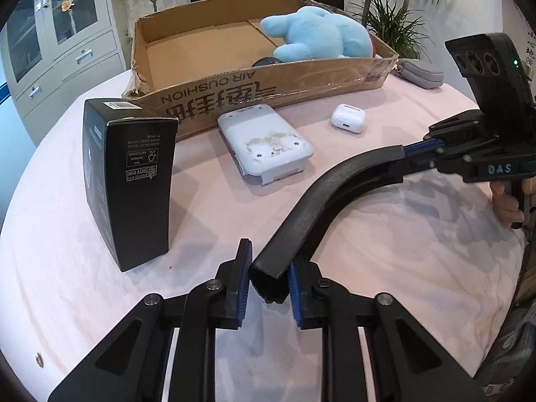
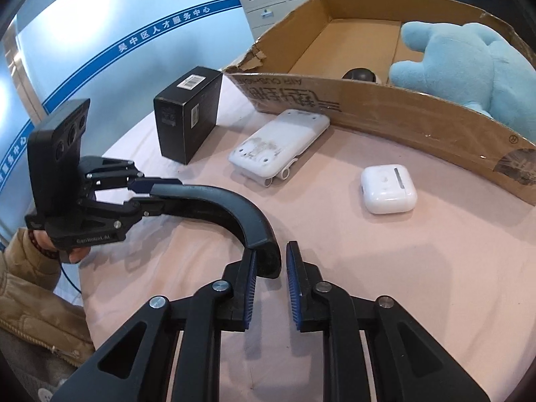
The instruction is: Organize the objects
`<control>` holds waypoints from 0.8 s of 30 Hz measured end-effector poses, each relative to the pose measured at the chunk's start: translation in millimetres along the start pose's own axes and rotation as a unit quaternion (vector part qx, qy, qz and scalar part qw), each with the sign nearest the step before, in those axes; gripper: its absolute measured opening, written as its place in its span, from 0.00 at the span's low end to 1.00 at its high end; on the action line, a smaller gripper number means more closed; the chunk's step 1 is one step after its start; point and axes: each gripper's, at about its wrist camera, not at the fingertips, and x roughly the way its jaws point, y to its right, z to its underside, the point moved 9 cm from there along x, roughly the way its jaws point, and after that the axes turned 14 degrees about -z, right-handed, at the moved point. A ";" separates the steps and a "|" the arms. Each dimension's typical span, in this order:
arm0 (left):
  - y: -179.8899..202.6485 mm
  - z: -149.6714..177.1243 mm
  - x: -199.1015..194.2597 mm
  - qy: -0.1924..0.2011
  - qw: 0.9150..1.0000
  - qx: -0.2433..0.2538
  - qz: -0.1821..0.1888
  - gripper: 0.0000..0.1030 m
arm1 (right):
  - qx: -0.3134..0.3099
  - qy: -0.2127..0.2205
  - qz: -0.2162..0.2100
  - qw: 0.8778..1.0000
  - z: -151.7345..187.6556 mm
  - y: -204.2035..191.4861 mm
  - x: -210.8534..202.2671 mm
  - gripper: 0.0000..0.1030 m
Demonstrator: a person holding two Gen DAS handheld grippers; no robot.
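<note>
Pink-clothed worktop (image 1: pixel 368 234) beneath everything, wrinkled, filling both views.

In the left wrist view, at 12 o'clock: open cardboard box (image 1: pixel 301 83), low-walled, torn at its left corner, print upside down on the near wall. Inside it, toward 1 o'clock, blue plush toy (image 1: pixel 321 33) lying against the near wall, with a dark round thing just beside it, too hidden to tell what.

Curved black piece (image 1: pixel 335 187) arching above the cloth from 6 o'clock up toward 3 o'clock, carried at both ends. Left claw (image 1: pixel 268 258) at 6 o'clock, narrow, blue pads pinched on the near square-cut end. Right claw (image 2: pixel 273 251), at 6 o'clock in its own view, clamped on the other end; seen from the left wrist, at 3 o'clock, fingers drawn close together around that end. A hand (image 1: pixel 506 201) on its grip at the right edge.

Black carton (image 1: pixel 134 184) standing upright at 9 o'clock, barcode on top, near the box's torn corner.

White flat device (image 1: pixel 268 137) lying scuffed side up at 12 o'clock of the left claw, just in front of the box wall, between carton and case.

Grey pouch (image 1: pixel 420 75) at 2 o'clock, touching the box's right corner.

White earbud case (image 1: pixel 348 119) at 1 o'clock, closed, on bare cloth, apart from the device.
</note>
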 end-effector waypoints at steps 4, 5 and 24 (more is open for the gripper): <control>-0.6 -2.8 0.4 0.004 1.000 -0.017 -0.005 0.18 | 0.010 0.004 0.009 1.000 0.7 4.7 -1.6 0.04; -0.4 -3.2 -0.1 0.005 1.000 -0.020 -0.005 0.18 | 0.010 0.004 0.013 1.000 0.9 5.1 -2.0 0.04; -21.3 -135.5 -36.2 0.115 0.992 -0.023 -0.043 0.18 | -0.045 0.081 0.073 0.993 -93.9 7.0 -75.8 0.04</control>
